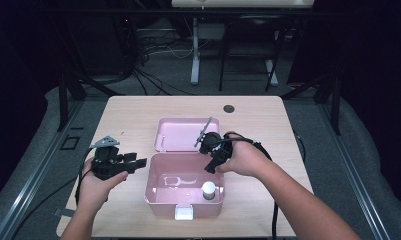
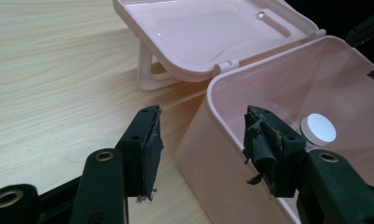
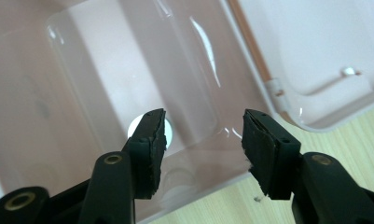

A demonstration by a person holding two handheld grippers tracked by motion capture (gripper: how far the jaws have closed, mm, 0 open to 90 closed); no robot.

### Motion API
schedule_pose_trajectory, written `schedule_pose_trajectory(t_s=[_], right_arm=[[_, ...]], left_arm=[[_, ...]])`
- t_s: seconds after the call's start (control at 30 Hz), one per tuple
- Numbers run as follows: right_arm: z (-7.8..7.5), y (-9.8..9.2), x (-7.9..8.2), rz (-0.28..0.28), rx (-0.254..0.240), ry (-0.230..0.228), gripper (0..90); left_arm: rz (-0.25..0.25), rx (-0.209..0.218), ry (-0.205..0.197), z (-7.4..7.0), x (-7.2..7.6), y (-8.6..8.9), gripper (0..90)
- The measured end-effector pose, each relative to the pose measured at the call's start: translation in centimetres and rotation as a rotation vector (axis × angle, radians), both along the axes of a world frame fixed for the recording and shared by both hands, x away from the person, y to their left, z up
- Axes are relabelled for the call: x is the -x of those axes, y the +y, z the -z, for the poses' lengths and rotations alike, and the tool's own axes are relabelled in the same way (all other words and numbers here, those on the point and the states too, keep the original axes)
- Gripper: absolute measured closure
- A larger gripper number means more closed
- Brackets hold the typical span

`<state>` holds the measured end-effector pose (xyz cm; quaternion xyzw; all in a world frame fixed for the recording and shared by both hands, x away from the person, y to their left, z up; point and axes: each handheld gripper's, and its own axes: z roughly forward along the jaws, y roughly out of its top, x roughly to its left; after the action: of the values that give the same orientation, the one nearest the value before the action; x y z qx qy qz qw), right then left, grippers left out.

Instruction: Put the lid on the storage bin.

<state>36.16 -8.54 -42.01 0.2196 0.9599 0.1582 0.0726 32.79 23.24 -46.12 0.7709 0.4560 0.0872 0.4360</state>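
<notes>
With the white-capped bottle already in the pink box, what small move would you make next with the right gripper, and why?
Probably lift the right gripper clear of the pink box. Its fingers stand open with nothing between them, while the white-capped bottle stands on the box floor. The lid lies open behind, so closing it looks like the step after that.

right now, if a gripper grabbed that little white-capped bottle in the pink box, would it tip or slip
The white-capped bottle stands upright and looks small, so it is probably light and apt to tip if nudged near the cap. Its round shape suggests it would roll once down. The glossy floor of the pink box probably lets it slide. Both grippers are open and apart from it.
</notes>
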Motion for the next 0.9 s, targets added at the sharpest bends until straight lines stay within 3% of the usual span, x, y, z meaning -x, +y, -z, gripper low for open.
schedule_pose_trajectory(t_s=[0.1,0.23,0.47,0.57,0.7,0.9], right_arm=[[-0.3,-0.4,-0.2,0.031,-0.018,-0.005,48.7],[-0.5,-1.1,-0.4,0.08,-0.082,-0.018,48.7],[-0.6,-2.0,-0.9,0.167,-0.133,-0.045,48.8],[-0.6,-2.0,-1.1,0.187,-0.132,-0.064,48.7],[-0.6,-2.0,-1.4,0.228,-0.185,-0.088,48.7],[-0.5,-2.3,-1.6,0.266,-0.216,-0.11,48.4]], left_arm=[[0.015,-0.01,0.002,0.0,0.0,-0.2,48.5],[0.038,-0.013,0.003,0.1,0.2,-0.5,49.2],[0.068,-0.015,-0.009,0.1,0.5,-1.1,54.1],[0.084,-0.02,-0.016,0.1,0.7,-1.4,56.7],[0.093,-0.02,-0.018,0.2,0.9,-1.4,62.9],[0.099,-0.033,-0.019,0.1,1.0,-1.8,67.4]])
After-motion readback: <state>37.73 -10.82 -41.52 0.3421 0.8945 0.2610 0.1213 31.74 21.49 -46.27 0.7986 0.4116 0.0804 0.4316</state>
